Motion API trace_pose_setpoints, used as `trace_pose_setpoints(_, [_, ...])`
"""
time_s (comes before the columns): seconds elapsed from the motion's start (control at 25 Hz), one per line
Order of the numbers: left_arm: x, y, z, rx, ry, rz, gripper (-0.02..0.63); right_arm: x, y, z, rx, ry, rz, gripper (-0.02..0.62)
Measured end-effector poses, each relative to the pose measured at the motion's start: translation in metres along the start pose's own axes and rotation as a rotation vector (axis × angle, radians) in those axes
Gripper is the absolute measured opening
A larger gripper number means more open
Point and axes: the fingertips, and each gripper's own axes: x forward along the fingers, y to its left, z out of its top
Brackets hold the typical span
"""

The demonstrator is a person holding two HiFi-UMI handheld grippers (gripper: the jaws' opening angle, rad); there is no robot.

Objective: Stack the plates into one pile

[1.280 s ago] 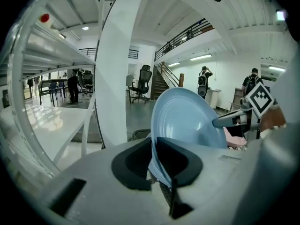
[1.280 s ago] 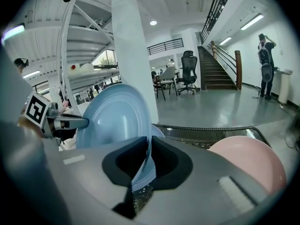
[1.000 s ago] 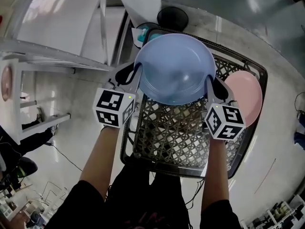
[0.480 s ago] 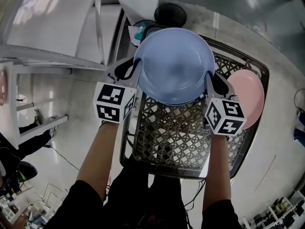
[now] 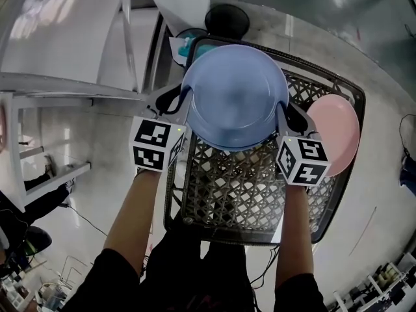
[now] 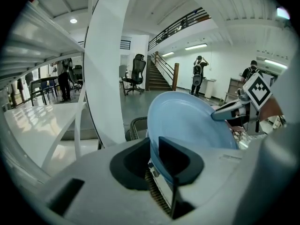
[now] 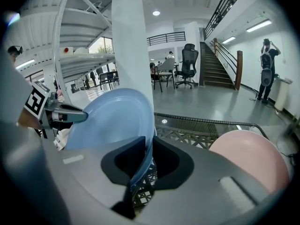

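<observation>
A light blue plate (image 5: 234, 96) hangs tilted over the far end of a black wire basket (image 5: 247, 194). My left gripper (image 5: 177, 99) has the plate's left rim between its jaws. My right gripper (image 5: 290, 114) has the right rim. Both pairs of jaws have just been opening a little, and the rim still fills each slot. In the left gripper view the blue plate (image 6: 192, 123) rises from the left gripper (image 6: 155, 159). The right gripper view shows the blue plate (image 7: 110, 118) in the right gripper (image 7: 146, 159). A pink plate (image 5: 335, 132) (image 7: 251, 161) lies at the basket's right edge.
A black round tub (image 5: 227, 20) and a teal thing (image 5: 195, 46) sit just beyond the basket. White shelving (image 5: 65, 51) stands to the left, and a white pillar (image 6: 105, 64) (image 7: 131, 41) rises close ahead. The basket's mesh (image 7: 201, 128) lies under the plate.
Both grippers and the blue plate have sunk a little toward the basket. The plate looks slightly smaller from above. The pink plate has not moved.
</observation>
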Motion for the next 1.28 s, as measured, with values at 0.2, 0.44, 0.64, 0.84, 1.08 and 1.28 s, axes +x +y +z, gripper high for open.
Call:
trace_pose_setpoints(0.2, [0.003, 0.001, -0.003, 0.002, 0.007, 0.004, 0.067, 0.002, -0.002, -0.003, 0.0, 0.005, -0.013, 0.063])
trace_pose_setpoints(0.44, [0.001, 0.008, -0.007, -0.072, -0.01, 0.0, 0.055, 0.001, -0.008, -0.004, 0.023, -0.014, -0.025, 0.06])
trace_pose_setpoints(0.64, [-0.005, 0.012, -0.003, -0.055, -0.032, 0.021, 0.055, 0.0, -0.007, -0.005, 0.025, -0.016, -0.026, 0.06])
trace_pose_setpoints(0.84, [-0.014, 0.023, 0.003, -0.049, -0.055, 0.06, 0.032, -0.004, -0.007, -0.003, 0.025, -0.034, -0.022, 0.035])
trace_pose_setpoints(1.08, [-0.018, 0.019, 0.007, -0.037, -0.062, 0.064, -0.003, -0.009, -0.008, -0.002, 0.031, -0.041, -0.015, 0.006])
trace_pose_setpoints(1.28, [-0.017, 0.004, 0.015, -0.014, -0.067, 0.055, -0.003, -0.02, -0.017, -0.005, 0.04, -0.051, -0.021, 0.006])
